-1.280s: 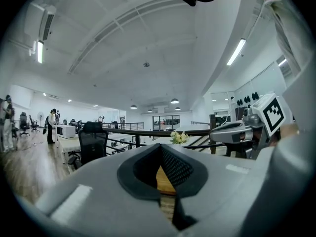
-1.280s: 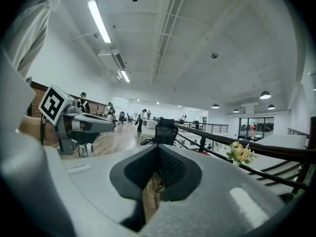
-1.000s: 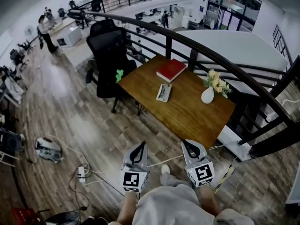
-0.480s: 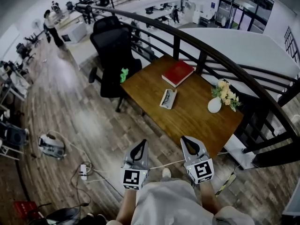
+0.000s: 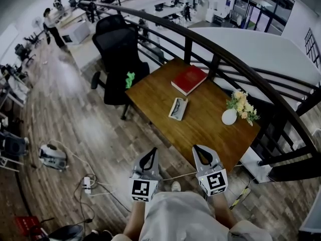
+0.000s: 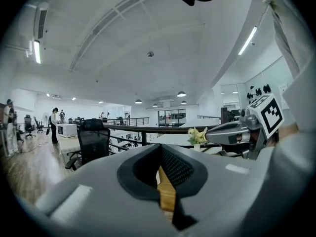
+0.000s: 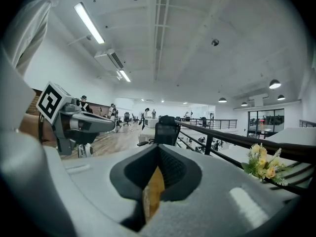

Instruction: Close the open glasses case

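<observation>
On the wooden table [image 5: 205,129], near its middle, the open glasses case [image 5: 177,108] lies flat. A red book [image 5: 188,79] rests just beyond it toward the table's far edge. A white vase of flowers [image 5: 229,117] stands at the table's right side, well apart from the case. Off the table's near edge, over the floor, the left gripper [image 5: 148,158] and right gripper [image 5: 201,152] hover, each with jaws pressed together and nothing between them. A black office chair [image 5: 118,54] stands at the table's left end.

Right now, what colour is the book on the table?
Red: the book shows best in the head view.
</observation>
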{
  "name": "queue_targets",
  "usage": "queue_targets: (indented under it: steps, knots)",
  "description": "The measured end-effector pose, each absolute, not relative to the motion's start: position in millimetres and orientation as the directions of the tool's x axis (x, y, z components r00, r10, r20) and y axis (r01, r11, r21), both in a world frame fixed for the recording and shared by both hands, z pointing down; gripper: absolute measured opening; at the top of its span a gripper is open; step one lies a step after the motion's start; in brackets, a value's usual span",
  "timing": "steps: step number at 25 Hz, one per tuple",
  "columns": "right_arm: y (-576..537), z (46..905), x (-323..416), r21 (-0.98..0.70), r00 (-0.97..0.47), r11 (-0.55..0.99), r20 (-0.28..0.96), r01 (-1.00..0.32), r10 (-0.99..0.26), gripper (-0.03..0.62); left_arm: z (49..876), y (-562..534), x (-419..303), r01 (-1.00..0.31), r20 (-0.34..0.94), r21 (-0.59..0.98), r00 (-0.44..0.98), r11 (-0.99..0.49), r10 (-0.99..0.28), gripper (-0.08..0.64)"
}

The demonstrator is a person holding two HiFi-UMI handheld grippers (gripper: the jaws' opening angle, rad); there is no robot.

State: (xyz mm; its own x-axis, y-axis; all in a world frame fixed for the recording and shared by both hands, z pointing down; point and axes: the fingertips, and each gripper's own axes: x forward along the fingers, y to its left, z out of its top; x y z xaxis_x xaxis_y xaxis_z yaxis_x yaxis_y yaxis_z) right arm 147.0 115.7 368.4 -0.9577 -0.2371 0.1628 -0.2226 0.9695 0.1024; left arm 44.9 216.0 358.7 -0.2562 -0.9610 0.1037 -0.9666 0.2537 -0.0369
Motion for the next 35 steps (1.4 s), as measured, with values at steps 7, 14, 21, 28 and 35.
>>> queue_targets:
  steps: [7, 14, 21, 28, 35]
  knots:
    - [92.2, 373.9, 117.7, 0.094, -0.951, 0.963, 0.158, -0.253, -0.266, 0.003, 358.5, 190.5, 12.8, -0.973, 0.087, -0.039, -0.232, 0.229, -0.969, 0.02]
    - [68.3, 382.0, 74.7, 0.085, -0.93, 0.946, 0.174, -0.313, -0.323, 0.003, 369.1, 160.9, -34.5, -0.985, 0.109, -0.034, -0.172, 0.169, -0.979, 0.02]
    - [47.0, 388.2, 26.7, 0.081, -0.894, 0.916, 0.199, -0.393, -0.401, 0.003, 377.5, 130.2, -93.5, -0.996, 0.127, -0.021, -0.094, 0.092, -0.987, 0.02]
    - [32.2, 392.5, -17.1, 0.088, -0.852, 0.878, 0.216, -0.47, -0.478, 0.003, 385.9, 106.6, -143.6, -1.0, 0.136, -0.008, -0.005, 0.004, -0.991, 0.02]
    - [26.8, 401.1, -41.3, 0.087, -0.808, 0.841, 0.24, -0.534, -0.538, 0.003, 390.2, 92.7, -172.9, -0.997, 0.13, 0.004, 0.078, -0.078, -0.988, 0.02]
